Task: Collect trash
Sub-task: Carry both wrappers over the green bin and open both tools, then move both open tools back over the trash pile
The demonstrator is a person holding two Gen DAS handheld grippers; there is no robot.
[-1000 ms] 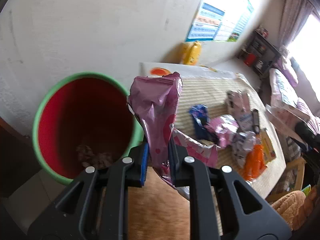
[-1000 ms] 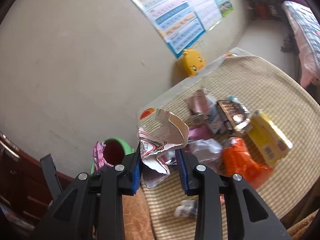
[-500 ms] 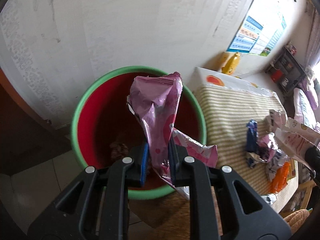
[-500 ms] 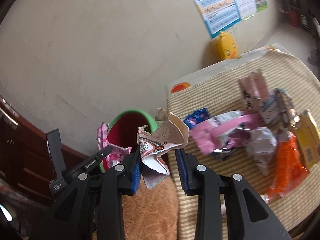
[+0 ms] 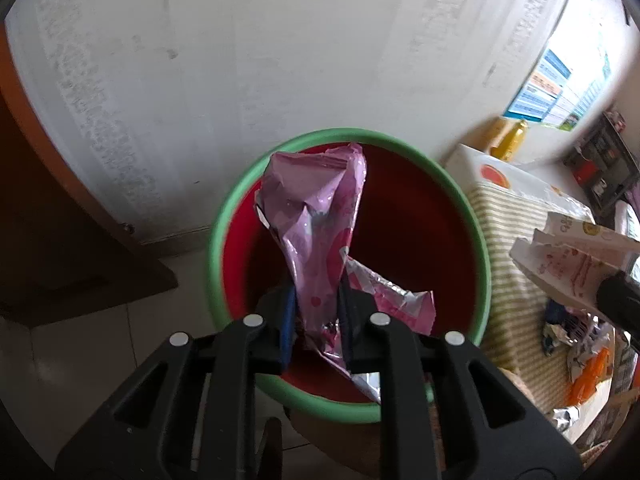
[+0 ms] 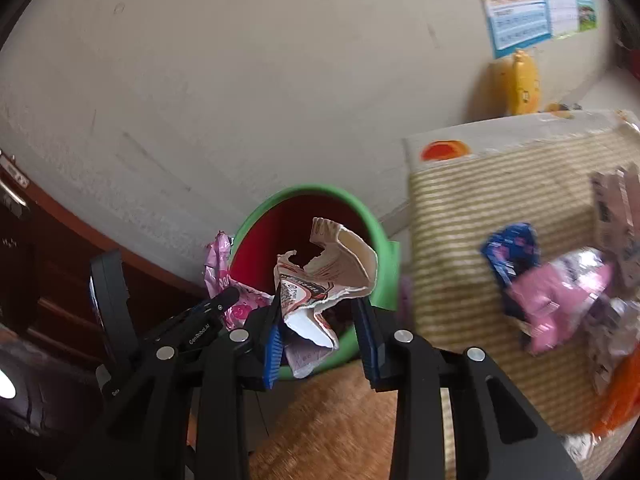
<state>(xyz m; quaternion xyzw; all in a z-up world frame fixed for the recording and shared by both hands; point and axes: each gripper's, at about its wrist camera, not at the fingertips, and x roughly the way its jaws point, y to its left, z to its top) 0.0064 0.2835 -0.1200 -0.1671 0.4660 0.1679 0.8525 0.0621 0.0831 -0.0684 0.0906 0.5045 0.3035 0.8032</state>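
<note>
— Pink and shiny, that's the wrapper (image 5: pixel 316 232) the left gripper (image 5: pixel 316 320) has clamped between its blue pads; is it over the bin?

— Yes. In the left wrist view the pink wrapper stands up crumpled from the jaws, right above the open mouth of the bin (image 5: pixel 456 200), which is red inside with a green rim. A torn flap with a silvery lining sticks out to the right of the jaws.

— And the right gripper (image 6: pixel 320 334)?

— It carries a torn paper wrapper (image 6: pixel 332 276), cream-coloured with red and dark print, curled and ragged at the edges. The paper lies against the left pad; the right pad stands a little apart from it, so the jaws look only partly closed around it. It sits in front of the bin's near rim in the right wrist view, not plainly over the opening.

— What's left on the table (image 6: pixel 472 184)?

— The striped mat beside the bin holds more trash: a blue packet (image 6: pixel 512 252), a pink packet (image 6: pixel 556 300), and something orange at the right edge, too blurred to name. A yellow duck-shaped thing (image 6: pixel 518 80) stands against the wall behind the table, under a blue poster (image 6: pixel 520 4).
</note>
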